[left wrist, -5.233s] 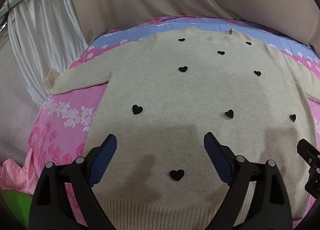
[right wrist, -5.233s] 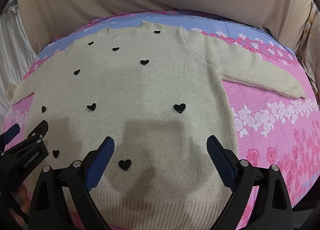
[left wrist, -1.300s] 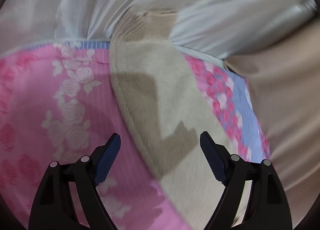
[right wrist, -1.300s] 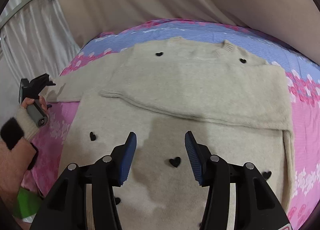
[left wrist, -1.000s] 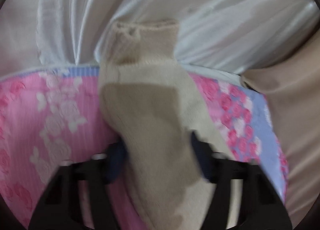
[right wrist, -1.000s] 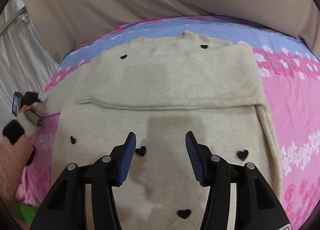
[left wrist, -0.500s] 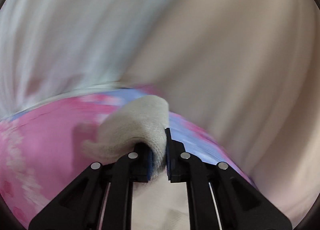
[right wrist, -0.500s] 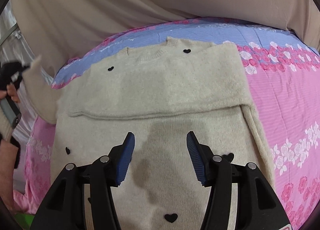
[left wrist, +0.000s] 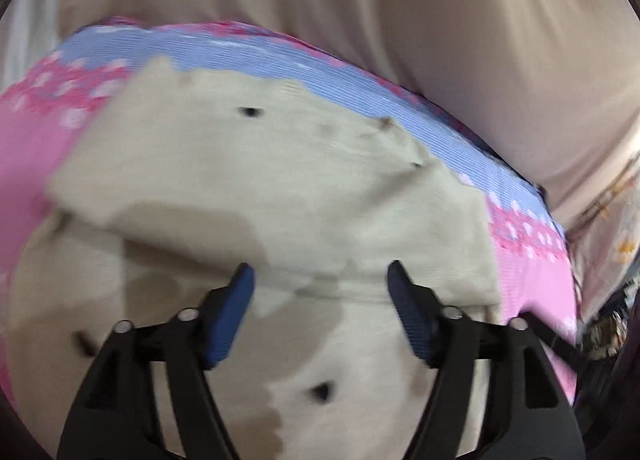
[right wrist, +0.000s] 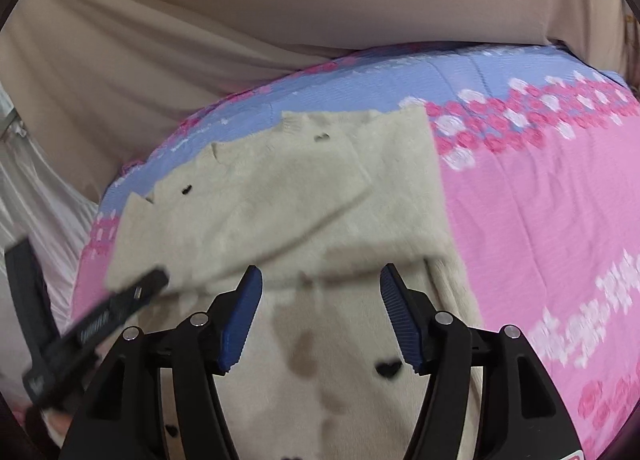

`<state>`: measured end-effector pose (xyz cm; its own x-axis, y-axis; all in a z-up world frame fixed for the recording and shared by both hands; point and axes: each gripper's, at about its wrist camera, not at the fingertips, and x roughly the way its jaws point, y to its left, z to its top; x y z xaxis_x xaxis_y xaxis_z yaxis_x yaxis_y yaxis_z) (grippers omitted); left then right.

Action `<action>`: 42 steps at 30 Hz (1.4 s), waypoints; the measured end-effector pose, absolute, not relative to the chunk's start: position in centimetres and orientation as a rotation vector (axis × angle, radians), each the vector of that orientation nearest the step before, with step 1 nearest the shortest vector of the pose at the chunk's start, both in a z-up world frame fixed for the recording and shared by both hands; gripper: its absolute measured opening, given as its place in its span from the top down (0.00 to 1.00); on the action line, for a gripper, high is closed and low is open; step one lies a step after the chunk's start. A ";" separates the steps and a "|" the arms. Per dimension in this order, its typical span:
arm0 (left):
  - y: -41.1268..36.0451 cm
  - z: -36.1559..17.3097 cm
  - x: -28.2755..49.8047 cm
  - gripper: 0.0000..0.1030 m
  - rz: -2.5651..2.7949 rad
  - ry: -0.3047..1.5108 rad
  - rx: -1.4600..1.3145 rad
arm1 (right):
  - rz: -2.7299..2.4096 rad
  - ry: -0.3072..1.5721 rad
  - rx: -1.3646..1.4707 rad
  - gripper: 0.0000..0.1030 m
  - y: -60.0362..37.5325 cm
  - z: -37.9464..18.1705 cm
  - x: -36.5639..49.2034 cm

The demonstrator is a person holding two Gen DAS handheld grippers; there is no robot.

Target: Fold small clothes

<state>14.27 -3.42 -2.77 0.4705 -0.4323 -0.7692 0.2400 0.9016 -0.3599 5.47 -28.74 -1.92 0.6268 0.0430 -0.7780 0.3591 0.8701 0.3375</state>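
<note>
A cream knit sweater (left wrist: 280, 180) with small black hearts lies on the pink and blue floral bedsheet (left wrist: 24, 140). Both sleeves are folded across the chest; the left sleeve (left wrist: 208, 196) lies on top. My left gripper (left wrist: 320, 300) is open and empty just above the sleeves' lower edge. In the right wrist view the sweater (right wrist: 288, 196) lies ahead, and my right gripper (right wrist: 320, 300) is open and empty over its middle. The left gripper (right wrist: 96, 320) shows there at the lower left, blurred.
The bedsheet (right wrist: 540, 228) spreads bare to the right of the sweater. A beige curtain (right wrist: 280, 0) hangs behind the bed. White drapes (right wrist: 28, 196) hang at the left edge.
My left gripper carried the left sleeve over the chest, opened and let it go. My right gripper stayed open over the sweater and swung a little.
</note>
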 end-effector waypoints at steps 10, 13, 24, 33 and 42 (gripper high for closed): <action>10.3 -5.4 18.8 0.33 -0.127 1.089 -0.704 | -0.252 0.953 0.801 0.37 -33.8 -8.6 13.9; 12.0 -6.7 20.8 0.34 -0.081 1.100 -0.831 | -0.179 0.939 0.878 0.91 -33.9 -9.3 15.8; 11.8 -8.4 22.0 0.47 -0.063 1.119 -0.935 | -0.301 0.860 0.698 0.92 -36.5 -5.9 10.6; 10.8 -7.9 21.6 0.47 -0.056 1.103 -0.791 | -0.296 0.848 0.672 0.92 -36.0 -6.4 9.2; 10.5 -5.1 18.6 0.39 -0.082 1.068 -0.645 | -0.321 0.820 0.608 0.79 -35.9 -3.5 6.0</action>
